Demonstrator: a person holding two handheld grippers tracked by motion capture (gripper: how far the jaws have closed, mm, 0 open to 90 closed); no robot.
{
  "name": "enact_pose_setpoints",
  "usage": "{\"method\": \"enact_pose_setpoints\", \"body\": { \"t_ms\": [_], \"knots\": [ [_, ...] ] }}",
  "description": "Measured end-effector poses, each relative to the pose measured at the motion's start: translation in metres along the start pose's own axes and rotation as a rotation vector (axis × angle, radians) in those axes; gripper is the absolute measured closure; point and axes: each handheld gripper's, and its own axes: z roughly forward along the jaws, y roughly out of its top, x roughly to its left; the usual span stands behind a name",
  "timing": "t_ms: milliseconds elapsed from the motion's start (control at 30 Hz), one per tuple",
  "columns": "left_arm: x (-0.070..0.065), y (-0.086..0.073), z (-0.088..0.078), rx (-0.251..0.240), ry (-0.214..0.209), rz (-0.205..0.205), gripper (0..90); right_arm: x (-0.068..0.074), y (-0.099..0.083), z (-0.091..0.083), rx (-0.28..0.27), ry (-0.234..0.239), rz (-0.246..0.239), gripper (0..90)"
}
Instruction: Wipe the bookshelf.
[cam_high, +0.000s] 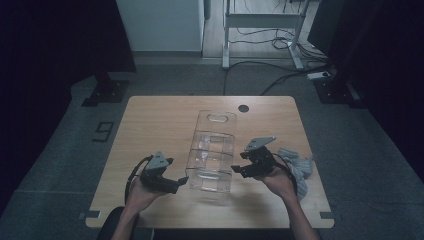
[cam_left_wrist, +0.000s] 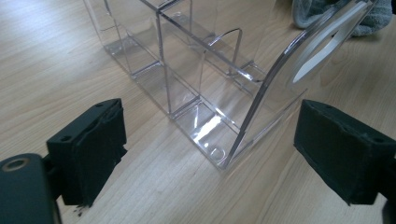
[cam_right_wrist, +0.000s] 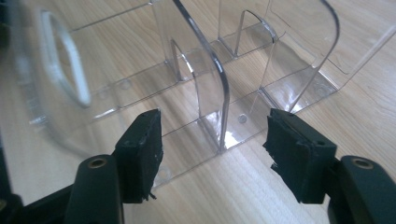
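I see a clear plastic organizer standing on the wooden table, and it is between my two grippers. It is a long box with several compartments made by thin transparent walls, and one end wall has an oval handle hole.

My left gripper is at one side of the organizer's near end, just beside its corner. In the left gripper view the two black jaws stand wide apart and nothing is between the pads. The organizer is in front of this gripper and a little toward its right jaw. The nearest corner of its base lies on the table ahead of the gap between the jaws, but it is not touching them. The curved end wall with the oval hole rises just ahead of the right jaw. Farther away, behind the organizer, I see a piece of grey cloth.

My right gripper is at the other side, also near the organizer's near end. Its jaws are apart and they hold nothing. In the right gripper view one curved divider wall of the organizer stands just ahead of the gap between the jaws. I cannot tell if the left pad touches the base edge. The end wall with the handle hole is to the left of this gripper.

In the high view a grey cloth lies on the table just behind the right hand.
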Motion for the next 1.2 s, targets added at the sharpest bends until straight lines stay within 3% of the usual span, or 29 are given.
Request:
{"method": "enact_pose_setpoints", "body": {
  "t_ms": [267,600,1200],
  "knots": [
    [0.000,0.003,0.011,0.003,0.013,-0.002,14.0,-0.006,0.008,0.025,0.005,0.021,-0.015,34.5],
    [0.004,0.004,0.019,0.020,-0.010,0.003,13.4,-0.003,0.011,0.036,-0.020,0.144,-0.017,40.4],
    [0.026,0.000,0.027,0.047,0.053,-0.061,13.4,0.016,0.014,0.035,0.016,0.147,-0.056,41.1]
  ]
}}
